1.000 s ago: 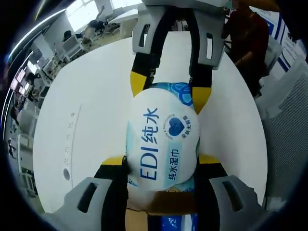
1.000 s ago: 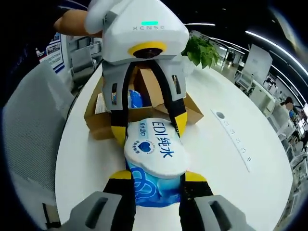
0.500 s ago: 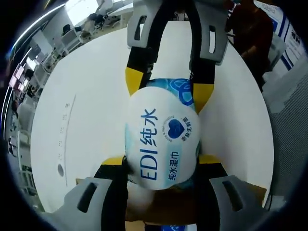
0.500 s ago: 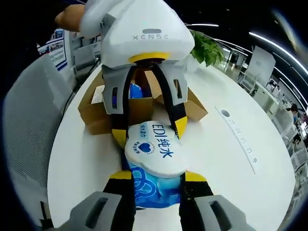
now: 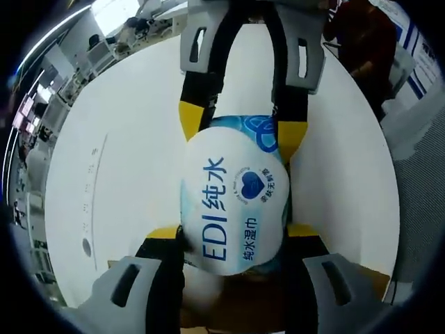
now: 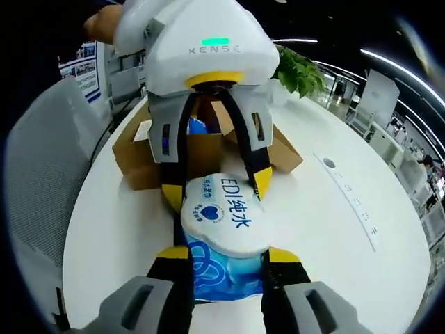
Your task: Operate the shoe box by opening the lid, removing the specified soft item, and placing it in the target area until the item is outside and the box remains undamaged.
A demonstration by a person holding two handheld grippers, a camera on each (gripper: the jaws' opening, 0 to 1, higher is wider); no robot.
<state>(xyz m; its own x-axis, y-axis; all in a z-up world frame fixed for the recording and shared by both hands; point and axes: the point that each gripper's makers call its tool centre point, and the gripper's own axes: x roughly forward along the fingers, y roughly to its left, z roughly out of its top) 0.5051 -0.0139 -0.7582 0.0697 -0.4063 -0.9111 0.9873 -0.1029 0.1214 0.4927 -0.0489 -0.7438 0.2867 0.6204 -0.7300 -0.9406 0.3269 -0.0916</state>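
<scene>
Both the left gripper (image 5: pixel 235 240) and right gripper (image 6: pixel 224 261) clamp the soft blue-and-white wet-wipe pack (image 6: pixel 224 226), carried clear of the open brown cardboard shoe box (image 6: pixel 201 156) behind; setting it down on the white round table (image 6: pixel 327 229) looks next.

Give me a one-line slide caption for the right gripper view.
Both grippers hold the wet wipes pack above the white table, open cardboard box behind.

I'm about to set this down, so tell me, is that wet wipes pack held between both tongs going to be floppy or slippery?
Probably soft: the wet wipes pack looks like a film pouch, bulging between the left tongs and right tongs. Its glossy wrap may be a bit slippery. The flat white lid panel probably stiffens the top, so it should lie flat on the white table rather than roll.
</scene>
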